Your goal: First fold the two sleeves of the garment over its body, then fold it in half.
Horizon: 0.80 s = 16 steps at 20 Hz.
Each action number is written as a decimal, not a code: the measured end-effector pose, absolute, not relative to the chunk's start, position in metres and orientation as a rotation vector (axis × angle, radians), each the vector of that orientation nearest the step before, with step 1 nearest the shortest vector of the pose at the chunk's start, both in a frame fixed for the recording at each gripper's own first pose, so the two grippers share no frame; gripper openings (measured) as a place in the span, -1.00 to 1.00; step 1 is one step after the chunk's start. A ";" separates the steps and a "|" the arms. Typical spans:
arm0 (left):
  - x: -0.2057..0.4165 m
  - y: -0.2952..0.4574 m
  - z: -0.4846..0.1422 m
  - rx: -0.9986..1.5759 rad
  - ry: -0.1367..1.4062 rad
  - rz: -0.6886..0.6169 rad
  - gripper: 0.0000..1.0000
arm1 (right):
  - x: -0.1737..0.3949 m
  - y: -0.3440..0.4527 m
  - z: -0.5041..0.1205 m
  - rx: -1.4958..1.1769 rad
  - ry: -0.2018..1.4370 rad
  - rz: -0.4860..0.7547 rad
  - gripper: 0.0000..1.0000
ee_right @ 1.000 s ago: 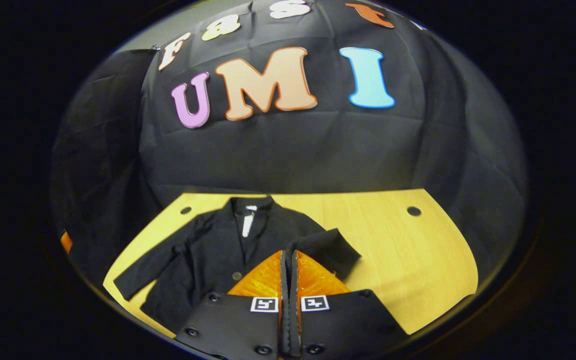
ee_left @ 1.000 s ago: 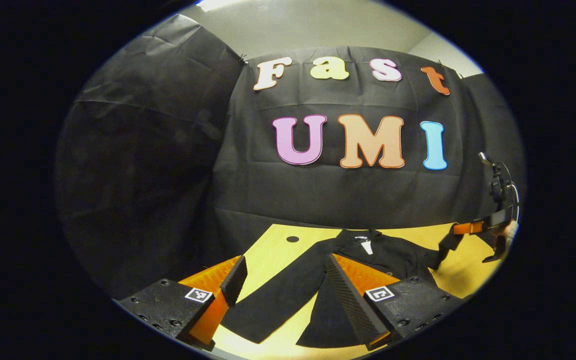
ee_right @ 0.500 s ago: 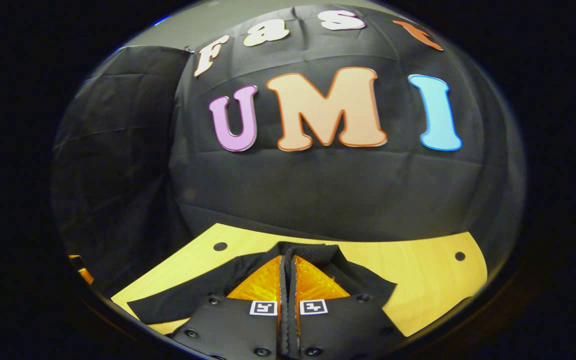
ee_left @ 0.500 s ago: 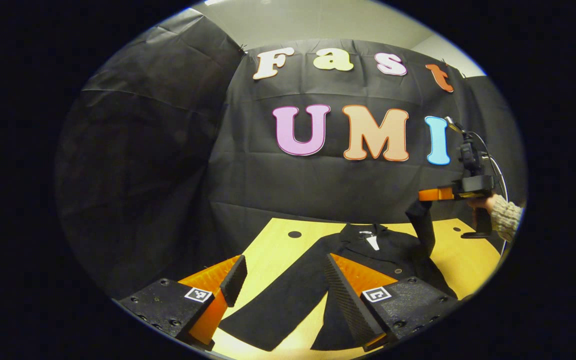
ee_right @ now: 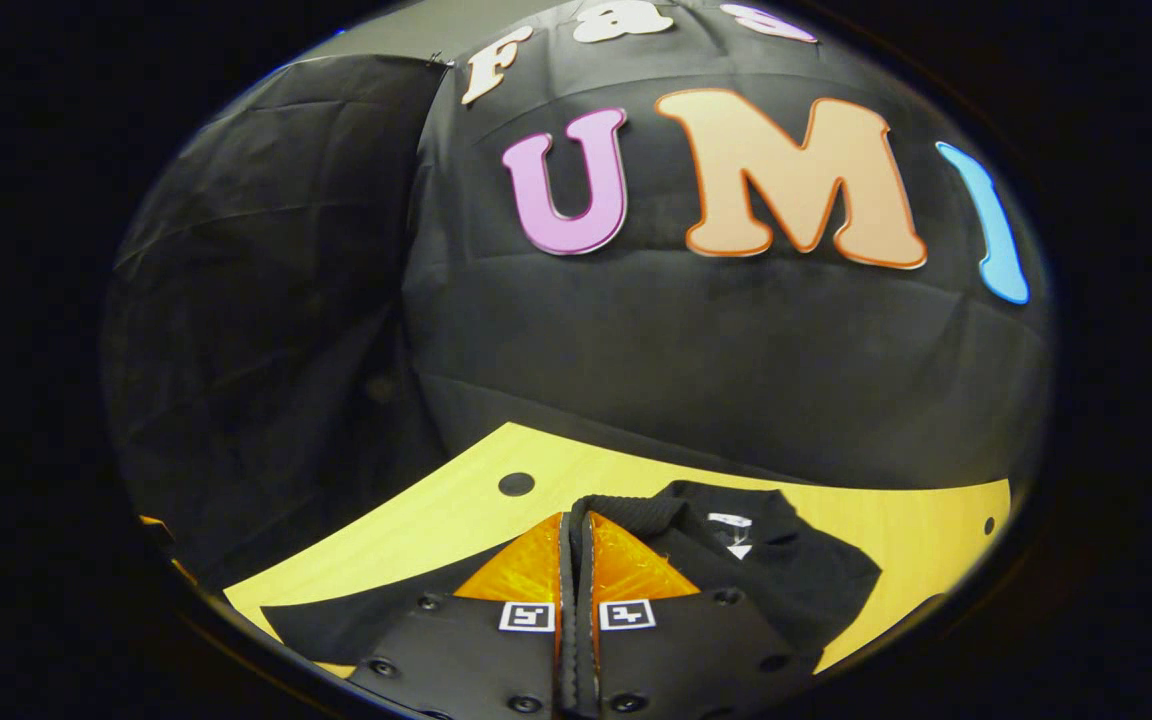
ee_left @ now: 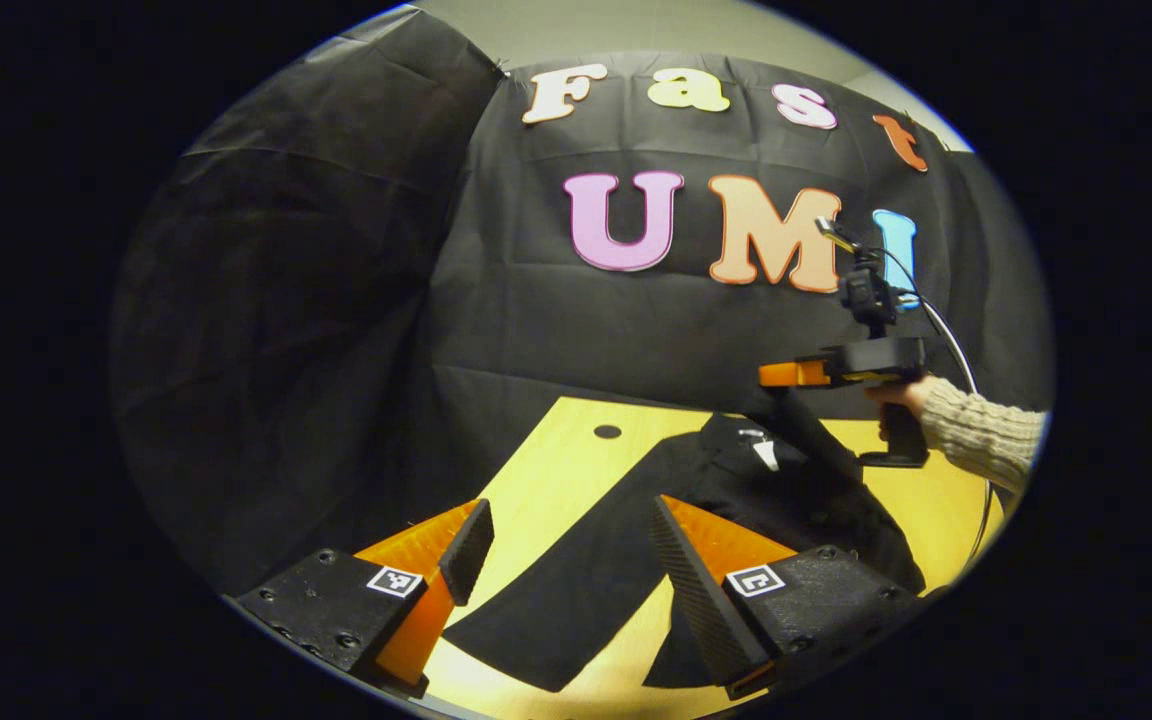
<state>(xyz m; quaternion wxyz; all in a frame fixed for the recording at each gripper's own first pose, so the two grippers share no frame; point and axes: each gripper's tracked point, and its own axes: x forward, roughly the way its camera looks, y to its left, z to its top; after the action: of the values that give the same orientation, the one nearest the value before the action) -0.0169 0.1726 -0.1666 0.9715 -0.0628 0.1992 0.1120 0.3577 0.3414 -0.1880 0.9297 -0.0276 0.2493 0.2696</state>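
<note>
Wooden table (ee_left: 556,470) | left gripper (ee_left: 566,545) spread | right gripper (ee_right: 576,530) pinching sleeve (ee_left: 806,440)

garment (ee_left: 626,540) on table (ee_left: 546,480), sleeve (ee_left: 806,440) lifted above

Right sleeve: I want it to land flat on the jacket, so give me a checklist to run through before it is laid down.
1. Grip on the right sleeve: ok. The right gripper is shut on its end, and the cloth hangs taut below it.
2. Sleeve lifted off the table: ok at the held end.
3. Gripper over the jacket: ok, it hangs above the collar area.
4. Jacket body flat: cannot tell, the near part is hidden behind the fingers.
5. Left sleeve out of the way: ok, it lies stretched out on the table.
6. Left gripper free: ok, open and holding nothing.
</note>
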 end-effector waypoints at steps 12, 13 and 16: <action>-0.044 0.188 -0.232 -0.125 0.513 0.295 0.87 | 0.396 0.389 -0.305 -0.018 0.673 0.547 -0.95; -0.046 0.187 -0.238 -0.130 0.523 0.301 0.87 | 0.401 0.387 -0.311 -0.007 0.683 0.542 -0.94; -0.049 0.189 -0.253 -0.142 0.555 0.322 0.89 | 0.401 0.384 -0.312 0.039 0.702 0.553 -0.81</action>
<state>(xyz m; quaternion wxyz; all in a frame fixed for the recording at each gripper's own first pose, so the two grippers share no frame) -0.0493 0.1891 -0.2526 0.9465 -0.0696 0.2726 0.1582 0.4013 0.3843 -0.3122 0.9015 0.0190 0.3395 0.2675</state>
